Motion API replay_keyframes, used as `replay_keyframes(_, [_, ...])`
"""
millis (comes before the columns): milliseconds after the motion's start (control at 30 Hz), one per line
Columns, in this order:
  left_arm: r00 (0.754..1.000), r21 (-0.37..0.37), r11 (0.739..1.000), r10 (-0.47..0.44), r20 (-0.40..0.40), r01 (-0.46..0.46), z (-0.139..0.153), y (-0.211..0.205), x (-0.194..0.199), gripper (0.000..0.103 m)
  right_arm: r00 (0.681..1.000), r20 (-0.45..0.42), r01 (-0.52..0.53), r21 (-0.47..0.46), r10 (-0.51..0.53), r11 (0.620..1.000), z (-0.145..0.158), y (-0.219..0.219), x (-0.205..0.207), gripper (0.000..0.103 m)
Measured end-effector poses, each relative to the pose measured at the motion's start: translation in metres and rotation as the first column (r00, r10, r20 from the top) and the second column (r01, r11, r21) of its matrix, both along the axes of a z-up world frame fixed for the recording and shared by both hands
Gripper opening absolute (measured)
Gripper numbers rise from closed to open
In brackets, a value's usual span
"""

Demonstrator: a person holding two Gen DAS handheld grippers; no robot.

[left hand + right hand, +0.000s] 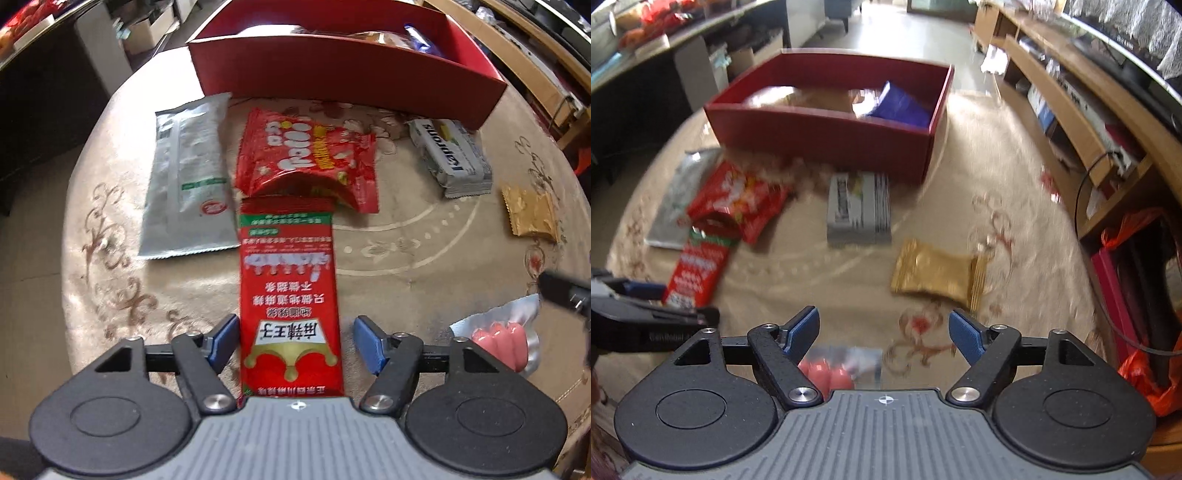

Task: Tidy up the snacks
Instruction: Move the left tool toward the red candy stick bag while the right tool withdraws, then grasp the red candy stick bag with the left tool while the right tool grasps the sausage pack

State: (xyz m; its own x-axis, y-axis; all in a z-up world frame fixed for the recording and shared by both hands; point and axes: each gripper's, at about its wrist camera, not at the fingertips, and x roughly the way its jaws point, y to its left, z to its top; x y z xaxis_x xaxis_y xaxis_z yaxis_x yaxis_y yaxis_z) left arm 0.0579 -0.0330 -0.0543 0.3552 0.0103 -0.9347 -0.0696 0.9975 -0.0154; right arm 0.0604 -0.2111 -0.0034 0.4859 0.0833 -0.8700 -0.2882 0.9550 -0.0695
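My left gripper is open, its blue pads on either side of a long red snack packet lying flat on the round table; the left pad is close to the packet edge, the right pad stands apart. My right gripper is open and empty above a clear pack of pink sausages. The red box at the back holds a blue packet and other snacks. The red packet also shows in the right wrist view.
On the beige patterned tablecloth lie a silver pouch, a red crinkled bag, a grey wafer pack, a gold packet and the sausage pack. Wooden shelves stand at the right.
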Motion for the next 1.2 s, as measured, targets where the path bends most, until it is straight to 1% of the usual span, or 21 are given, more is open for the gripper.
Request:
replay_keyframes(33, [1.000,0.003,1.000,-0.007,0.006,0.007,0.000,-0.001,0.000,0.063,1.000,-0.017,0.005,0.005,-0.005,1.000,-0.004,0.000,-0.002,0.083])
replay_keyframes(100, [1.000,0.008,1.000,-0.018,0.019,0.018,0.000,-0.001,-0.001,0.059,0.999,-0.050,0.005,0.007,-0.005,1.000,-0.012,0.001,-0.007,0.085])
replay_keyframes(133, [0.999,0.011,1.000,-0.025,0.026,0.024,0.002,-0.001,-0.002,0.054,0.998,-0.062,0.005,0.002,-0.005,1.000,-0.017,0.002,-0.009,0.085])
replay_keyframes(167, [0.999,0.003,1.000,-0.031,0.030,0.031,0.003,0.000,-0.003,0.051,0.997,-0.081,0.010,-0.007,-0.011,1.000,-0.023,0.004,-0.010,0.085])
replay_keyframes(267, [0.999,-0.018,0.999,-0.041,0.030,0.041,0.001,0.007,-0.003,0.049,0.992,-0.126,0.016,-0.014,-0.018,1.000,-0.036,0.009,-0.015,0.085])
replay_keyframes(300, [0.999,-0.025,0.999,-0.041,0.031,0.042,0.002,0.009,-0.003,0.049,0.992,-0.121,0.021,-0.008,-0.022,1.000,-0.036,0.011,-0.019,0.086])
replay_keyframes(367, [0.999,-0.037,0.999,-0.036,0.027,0.037,0.002,0.012,-0.004,0.049,0.990,-0.141,0.027,0.023,-0.023,0.999,-0.038,0.013,-0.027,0.086])
replay_keyframes(433, [0.999,-0.052,0.998,-0.033,0.023,0.034,0.003,0.016,-0.004,0.049,0.983,-0.183,0.028,0.056,-0.017,0.998,-0.044,0.018,-0.039,0.086])
replay_keyframes(467, [0.999,-0.060,0.998,-0.031,0.020,0.032,0.003,0.017,-0.004,0.049,0.976,-0.216,0.019,0.076,-0.003,0.997,-0.049,0.022,-0.045,0.086])
replay_keyframes(500, [0.999,-0.068,0.997,-0.027,0.017,0.028,0.003,0.020,-0.003,0.049,0.970,-0.242,0.007,0.097,0.017,0.995,-0.053,0.025,-0.051,0.088])
replay_keyframes(567, [1.000,-0.079,0.997,-0.025,0.015,0.026,0.004,0.021,-0.004,0.049,0.966,-0.249,-0.042,0.128,0.073,0.991,-0.052,0.034,-0.062,0.086])
replay_keyframes(633, [1.000,-0.088,0.996,-0.024,0.014,0.026,0.003,0.024,-0.003,0.049,0.954,-0.277,-0.054,0.214,0.114,0.975,-0.047,0.034,-0.065,0.086])
replay_keyframes(733, [1.000,-0.106,0.994,-0.023,0.011,0.024,0.003,0.027,-0.003,0.050,0.955,-0.258,-0.072,0.283,0.148,0.956,-0.037,0.032,-0.062,0.086])
replay_keyframes(767, [1.000,-0.114,0.993,-0.021,0.011,0.022,0.003,0.029,-0.002,0.050,0.955,-0.260,-0.066,0.283,0.143,0.957,-0.035,0.031,-0.058,0.086])
replay_keyframes(900, [1.000,-0.121,0.992,-0.026,0.014,0.028,0.003,0.030,-0.003,0.050,0.951,-0.291,-0.045,0.191,0.101,0.981,-0.043,0.029,-0.056,0.086])
replay_keyframes(967, [1.000,-0.125,0.992,-0.027,0.015,0.029,0.003,0.030,-0.003,0.050,0.941,-0.320,-0.045,0.196,0.108,0.980,-0.051,0.028,-0.051,0.086])
replay_keyframes(1000, [1.000,-0.132,0.991,-0.022,0.012,0.024,0.003,0.031,-0.002,0.050,0.938,-0.327,-0.047,0.200,0.112,0.979,-0.054,0.030,-0.049,0.089])
replay_keyframes(1033, [1.000,-0.143,0.990,-0.016,0.010,0.017,0.003,0.033,-0.002,0.050,0.938,-0.327,-0.049,0.204,0.115,0.978,-0.054,0.033,-0.047,0.089])
replay_keyframes(1100, [1.000,-0.157,0.988,-0.004,0.007,0.005,0.004,0.035,-0.002,0.050,0.943,-0.307,-0.048,0.246,0.125,0.968,-0.054,0.036,-0.036,0.088])
replay_keyframes(1133, [1.000,-0.163,0.987,0.001,0.007,0.000,0.004,0.036,-0.002,0.050,0.946,-0.299,-0.037,0.286,0.126,0.958,-0.052,0.036,-0.029,0.084])
replay_keyframes(1200, [1.000,-0.169,0.986,0.007,0.008,-0.005,0.004,0.037,-0.003,0.050,0.954,-0.280,-0.001,0.365,0.111,0.931,-0.047,0.032,-0.014,0.083])
